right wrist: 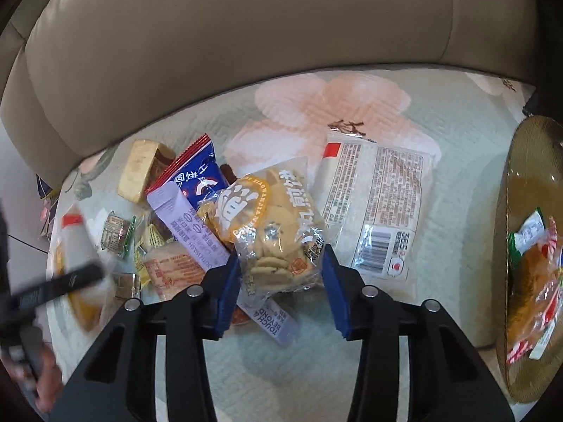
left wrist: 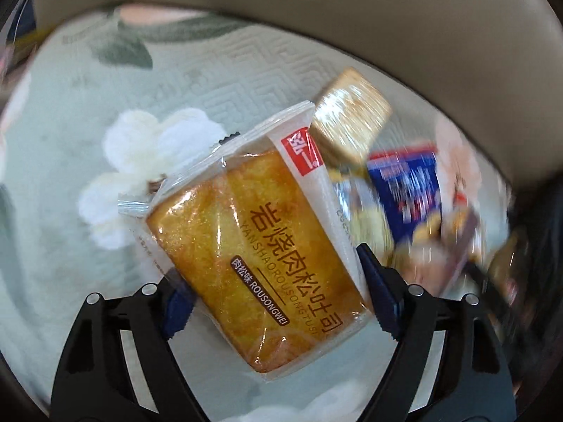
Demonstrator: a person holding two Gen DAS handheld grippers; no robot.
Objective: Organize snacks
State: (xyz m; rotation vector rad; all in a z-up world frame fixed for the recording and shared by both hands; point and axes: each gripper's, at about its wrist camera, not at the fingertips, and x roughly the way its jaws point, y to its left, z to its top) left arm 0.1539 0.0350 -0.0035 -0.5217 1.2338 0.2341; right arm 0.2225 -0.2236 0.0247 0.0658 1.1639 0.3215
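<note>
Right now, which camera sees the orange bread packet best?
The left wrist view: the clear-wrapped orange toast packet fills the middle, sharp, label readable, between the left gripper fingers. The right wrist view shows only a blurred orange-and-white bit of it at the left edge.

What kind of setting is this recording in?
Probably a living room: a beige sofa backrest behind a quilted floral seat cover, with packaged snacks scattered on it.

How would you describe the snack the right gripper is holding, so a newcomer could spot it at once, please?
On the floral cover below the beige sofa back, find the snack pile. At its right edge, the right gripper clamps a clear cracker bag. Only it shows pale crackers and a yellow-ringed logo.
</note>
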